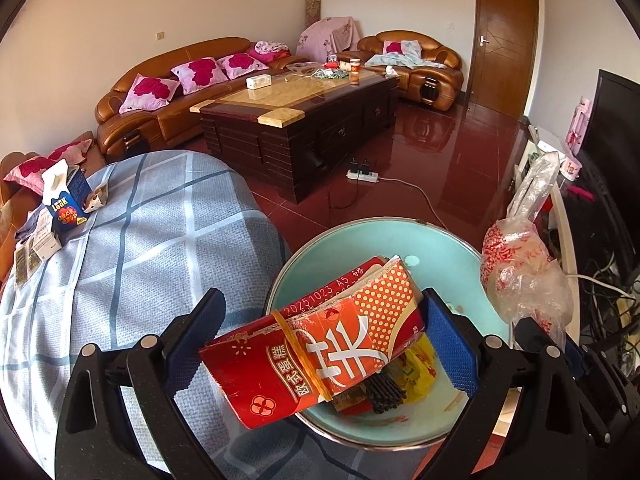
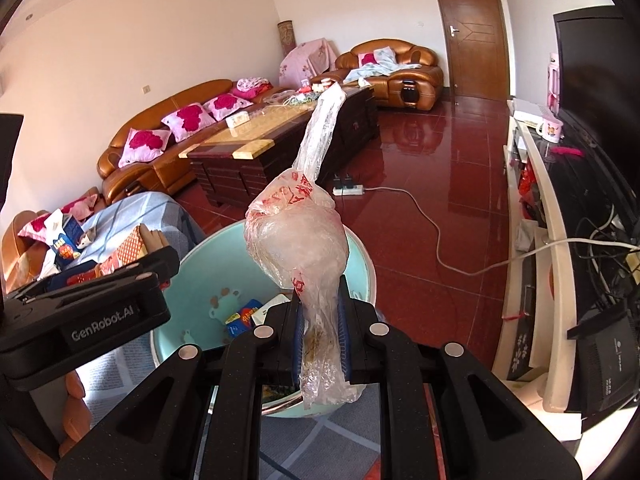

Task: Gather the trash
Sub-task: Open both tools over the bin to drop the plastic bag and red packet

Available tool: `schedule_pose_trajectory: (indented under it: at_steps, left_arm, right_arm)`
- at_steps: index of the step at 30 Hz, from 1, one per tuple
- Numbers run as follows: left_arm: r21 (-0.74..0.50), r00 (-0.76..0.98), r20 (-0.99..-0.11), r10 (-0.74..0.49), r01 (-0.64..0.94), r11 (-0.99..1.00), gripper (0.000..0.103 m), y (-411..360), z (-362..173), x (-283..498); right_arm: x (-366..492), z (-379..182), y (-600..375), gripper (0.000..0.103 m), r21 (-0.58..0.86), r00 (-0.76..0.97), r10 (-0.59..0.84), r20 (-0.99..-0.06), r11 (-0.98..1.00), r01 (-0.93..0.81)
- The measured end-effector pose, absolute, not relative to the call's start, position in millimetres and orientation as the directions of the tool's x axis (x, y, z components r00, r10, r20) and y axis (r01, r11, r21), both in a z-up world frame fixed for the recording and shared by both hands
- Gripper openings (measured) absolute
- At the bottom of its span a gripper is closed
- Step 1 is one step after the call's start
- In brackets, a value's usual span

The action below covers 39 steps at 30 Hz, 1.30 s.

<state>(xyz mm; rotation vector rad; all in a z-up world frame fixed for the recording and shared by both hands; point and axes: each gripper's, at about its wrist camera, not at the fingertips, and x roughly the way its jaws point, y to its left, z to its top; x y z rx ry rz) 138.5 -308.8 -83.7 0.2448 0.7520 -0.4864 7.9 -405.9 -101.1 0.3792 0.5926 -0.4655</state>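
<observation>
My left gripper (image 1: 320, 336) is open wide around a flattened red and orange cake box (image 1: 320, 344) bound with a rubber band, which lies tilted over the near rim of the pale green bin (image 1: 440, 240); whether the pads touch it I cannot tell. The bin holds wrappers and other trash. My right gripper (image 2: 320, 320) is shut on a crumpled clear plastic bag (image 2: 300, 236) with red print, held up over the bin (image 2: 192, 276). That bag also shows in the left wrist view (image 1: 520, 272) at the bin's right.
A blue checked cloth (image 1: 152, 240) covers the surface left of the bin, with a blue milk carton (image 1: 66, 200) and small packets at its far left. A dark coffee table (image 1: 296, 120), orange sofas, a power strip (image 1: 362, 176) with cable and a TV stand (image 2: 560, 240) surround.
</observation>
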Motion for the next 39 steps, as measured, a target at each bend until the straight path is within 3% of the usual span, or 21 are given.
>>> schedule_pose_trajectory:
  at_steps: [18, 35, 39]
  left_arm:
    - [0.039, 0.606, -0.733, -0.309, 0.490, 0.871, 0.094, -313.6, -97.9, 148.6]
    - [0.042, 0.605, -0.738, -0.299, 0.484, 0.874, 0.094, -313.5, -103.5, 153.0]
    - [0.040, 0.608, -0.740, -0.288, 0.467, 0.883, 0.094, -309.2, -105.7, 156.8]
  right_arm:
    - [43.4, -127.3, -418.7, 0.018, 0.183, 0.696, -0.260, -0.669, 0.851, 0.493]
    - [33.7, -118.3, -426.8, 0.026, 0.237, 0.746, -0.247, -0.619, 0.847, 0.477]
    - [34.7, -126.6, -435.3, 0.045, 0.281, 0.744, -0.216, -0.632, 0.831, 0.480]
